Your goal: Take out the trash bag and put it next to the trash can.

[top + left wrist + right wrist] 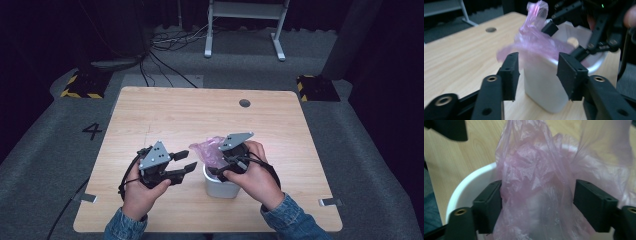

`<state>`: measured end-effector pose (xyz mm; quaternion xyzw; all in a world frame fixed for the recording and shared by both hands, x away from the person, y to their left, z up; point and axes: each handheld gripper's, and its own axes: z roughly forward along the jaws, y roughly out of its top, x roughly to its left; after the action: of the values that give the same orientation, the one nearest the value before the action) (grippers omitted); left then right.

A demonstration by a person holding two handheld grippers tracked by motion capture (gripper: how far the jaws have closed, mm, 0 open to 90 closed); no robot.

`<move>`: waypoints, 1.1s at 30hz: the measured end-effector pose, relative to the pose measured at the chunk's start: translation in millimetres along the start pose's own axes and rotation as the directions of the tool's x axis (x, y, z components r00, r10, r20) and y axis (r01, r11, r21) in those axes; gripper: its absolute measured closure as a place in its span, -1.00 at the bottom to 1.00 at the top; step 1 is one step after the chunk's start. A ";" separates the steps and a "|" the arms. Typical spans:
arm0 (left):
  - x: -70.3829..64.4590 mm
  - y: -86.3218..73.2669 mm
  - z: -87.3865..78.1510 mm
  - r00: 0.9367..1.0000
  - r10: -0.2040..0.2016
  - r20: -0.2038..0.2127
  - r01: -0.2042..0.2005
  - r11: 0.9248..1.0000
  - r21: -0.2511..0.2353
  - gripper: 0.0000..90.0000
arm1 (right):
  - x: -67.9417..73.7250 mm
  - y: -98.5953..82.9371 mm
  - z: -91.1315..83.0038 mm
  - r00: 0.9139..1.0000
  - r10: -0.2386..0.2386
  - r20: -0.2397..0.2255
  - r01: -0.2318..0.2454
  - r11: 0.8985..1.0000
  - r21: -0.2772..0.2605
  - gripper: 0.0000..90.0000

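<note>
A small white bin [220, 189] stands on the wooden table [165, 115] near its front edge. A thin pink plastic bag [210, 150] hangs crumpled over the bin's rim and down inside. My right gripper [220, 167] reaches down into the bin's mouth. In the right gripper view the jaws stand wide apart, open, with the pink bag [534, 170] bunched between them and the bin's rim [466, 185] curving around. My left gripper [187, 161] is open just left of the bin. Its jaws frame the bin [544, 87] and bag [534, 42] without touching them.
A round cable hole [244, 103] sits near the table's far edge. Beyond the table stand a white metal frame [245, 20], loose cables [165, 45] and two yellow-and-black blocks [80, 85] [315, 87] on the grey floor.
</note>
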<state>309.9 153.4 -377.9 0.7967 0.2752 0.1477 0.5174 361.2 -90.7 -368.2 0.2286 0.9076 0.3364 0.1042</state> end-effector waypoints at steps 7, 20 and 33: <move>-6.2 -6.4 4.8 1.000 -0.006 0.024 0.006 1.000 -0.007 -0.05 | 0.0 -0.7 9.0 0.999 0.010 -0.051 -0.006 0.998 0.068 0.48; -12.6 -8.5 19.9 1.000 0.014 0.014 -0.015 0.999 0.050 -0.17 | -9.9 -11.4 -8.0 0.998 0.017 -0.061 -0.023 0.995 -0.102 0.99; -13.5 -8.4 22.0 0.999 0.029 0.028 -0.030 0.998 0.061 -0.10 | -12.5 -3.3 -42.0 0.999 -0.003 -0.046 -0.009 0.967 -0.255 0.99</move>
<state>308.1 131.7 -394.1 0.8182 0.2607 0.1359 0.4941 356.5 -122.6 -338.4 0.2070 0.8584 0.4559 0.1114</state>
